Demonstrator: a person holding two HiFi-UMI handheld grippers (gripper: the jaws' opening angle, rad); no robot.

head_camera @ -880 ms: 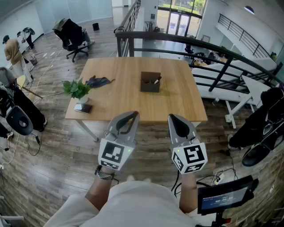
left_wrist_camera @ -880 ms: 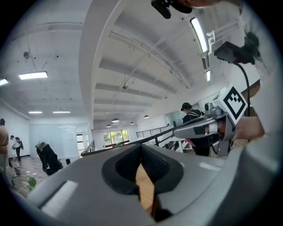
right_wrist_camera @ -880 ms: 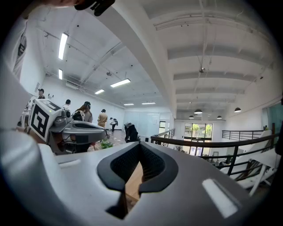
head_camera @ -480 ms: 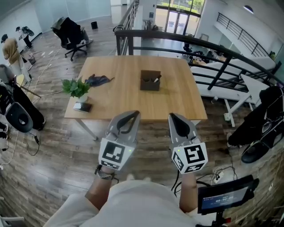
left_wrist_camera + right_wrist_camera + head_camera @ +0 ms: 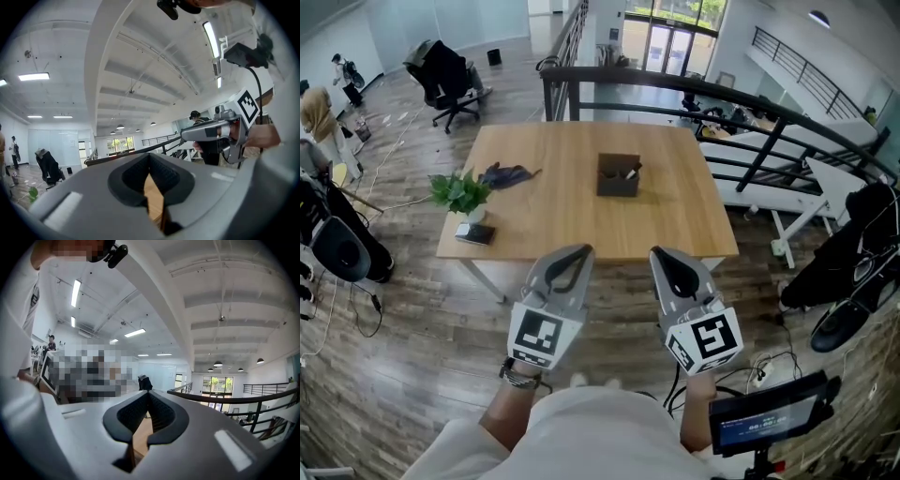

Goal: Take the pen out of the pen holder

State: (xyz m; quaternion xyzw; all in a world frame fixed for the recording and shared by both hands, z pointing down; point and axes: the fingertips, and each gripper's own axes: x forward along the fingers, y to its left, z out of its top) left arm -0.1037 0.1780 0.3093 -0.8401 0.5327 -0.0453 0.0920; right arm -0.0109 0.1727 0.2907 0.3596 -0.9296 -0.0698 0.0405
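A dark brown, box-shaped pen holder [image 5: 618, 175] stands upright in the upper middle of the head view, its top open, with a pen [image 5: 631, 172] leaning inside toward its right side, pale end showing.

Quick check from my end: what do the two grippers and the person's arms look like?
The left gripper and the right gripper are grey tapering shells, and black ribbed pads line their jaws. Each carries a white cube with black square markers: the left cube and the right cube. The person wears a white top and a dark band on the left wrist.
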